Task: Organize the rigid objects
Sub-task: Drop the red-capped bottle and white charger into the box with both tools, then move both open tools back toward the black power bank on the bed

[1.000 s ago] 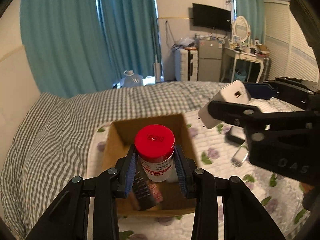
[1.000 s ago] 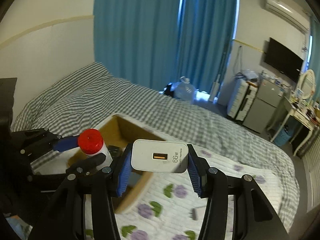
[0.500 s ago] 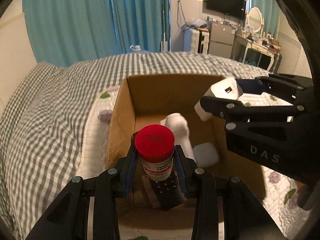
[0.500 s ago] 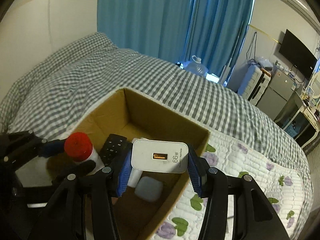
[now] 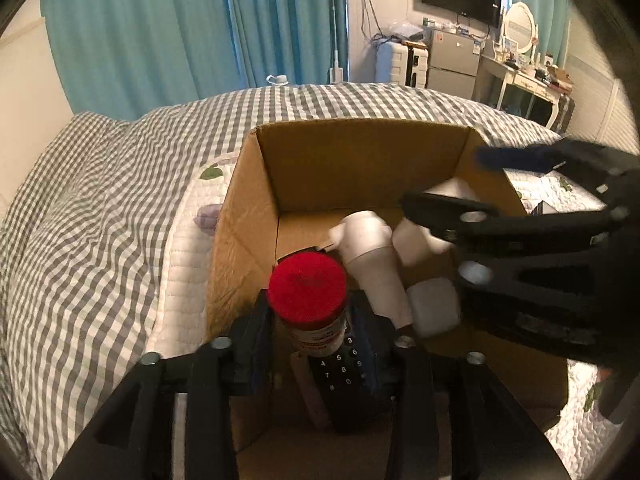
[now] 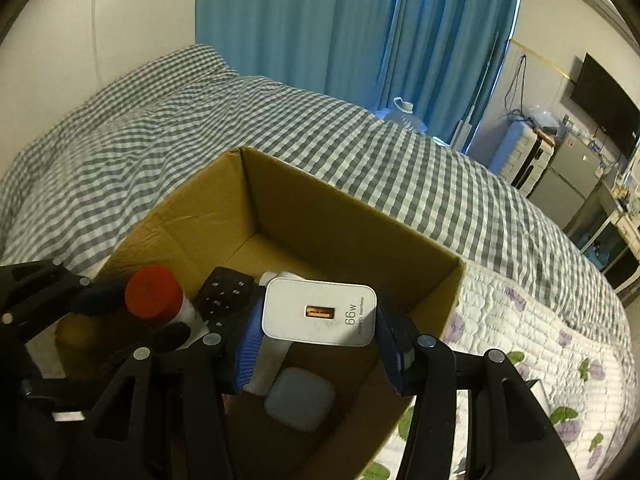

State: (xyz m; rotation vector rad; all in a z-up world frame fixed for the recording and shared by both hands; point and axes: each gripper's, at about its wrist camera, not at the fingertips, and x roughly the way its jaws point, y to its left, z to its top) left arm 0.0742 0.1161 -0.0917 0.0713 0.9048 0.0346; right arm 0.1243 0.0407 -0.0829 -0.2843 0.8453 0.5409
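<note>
An open cardboard box [image 5: 360, 128] [image 6: 340, 196] lies on the bed. My left gripper [image 5: 312, 328] hangs low inside its near left corner and its jaws are opening. The red-capped white bottle [image 5: 307, 296] [image 6: 154, 294] is still between them, with a sliver of gap at its right side. My right gripper [image 6: 320, 344] hovers over the box's right half, jaws opening too. The white 66W charger [image 6: 320, 312] sits loose between its blue pads [image 6: 250, 344]. On the box floor lie a black remote [image 5: 344, 368] [image 6: 224, 296], a white nozzle-shaped item [image 5: 372, 264] and a pale rounded case [image 6: 300, 398].
The box rests on a white floral quilt [image 6: 520, 320] over a grey checked bedcover [image 5: 100, 220]. Blue curtains [image 5: 160, 40] hang behind. At the back right stand a suitcase, a small fridge [image 5: 452, 60] and a desk, with a TV on the wall above.
Both grippers came down from above the bed into the box, so its walls now fill the views. The bottle has slipped a little lower between the left jaws. The right jaws stand slightly wider.
</note>
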